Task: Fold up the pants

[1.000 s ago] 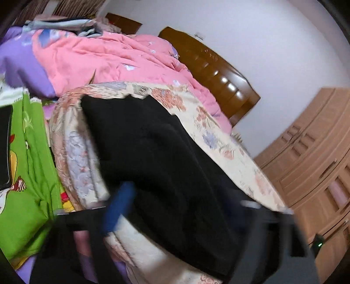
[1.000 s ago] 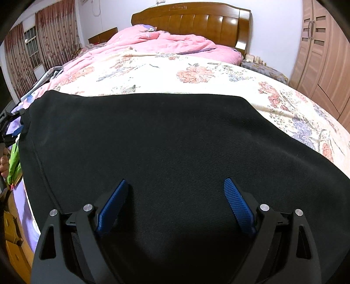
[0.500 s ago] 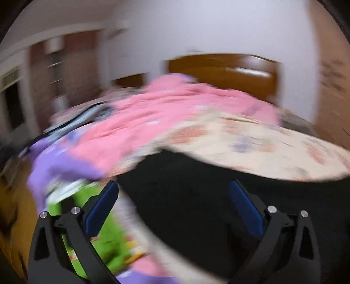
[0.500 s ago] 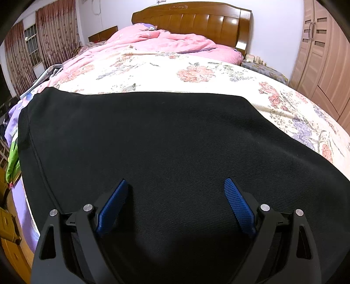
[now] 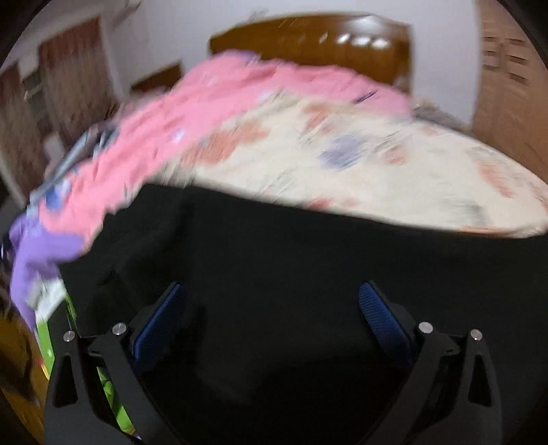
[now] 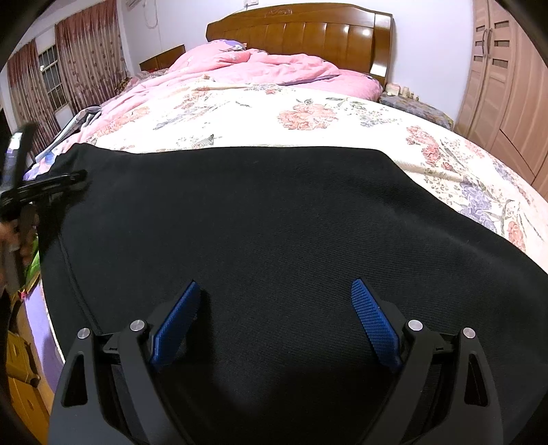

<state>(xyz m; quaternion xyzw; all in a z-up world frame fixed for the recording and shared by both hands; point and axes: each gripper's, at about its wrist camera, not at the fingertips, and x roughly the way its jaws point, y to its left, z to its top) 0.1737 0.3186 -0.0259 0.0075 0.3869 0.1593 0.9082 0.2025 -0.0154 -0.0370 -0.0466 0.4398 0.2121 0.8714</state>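
Black pants [image 6: 257, 219] lie spread flat across the near part of the floral bedspread [image 6: 308, 116]. They also fill the lower half of the blurred left wrist view [image 5: 291, 274]. My right gripper [image 6: 275, 291] is open and empty, its blue pads just above the cloth. My left gripper [image 5: 270, 294] is open and empty over the pants' left part. Its black frame also shows at the pants' left edge in the right wrist view [image 6: 44, 185].
A pink quilt [image 6: 253, 65] is bunched at the head of the bed under the wooden headboard [image 6: 301, 30]. A wooden wardrobe [image 6: 507, 82] stands on the right. Curtains and a window [image 6: 51, 78] are on the left. Purple and green fabric [image 5: 37, 260] hangs off the bed's left side.
My left gripper has swung round from a tilted side view to face the headboard and now sits over the pants' left part. My right gripper has not moved.
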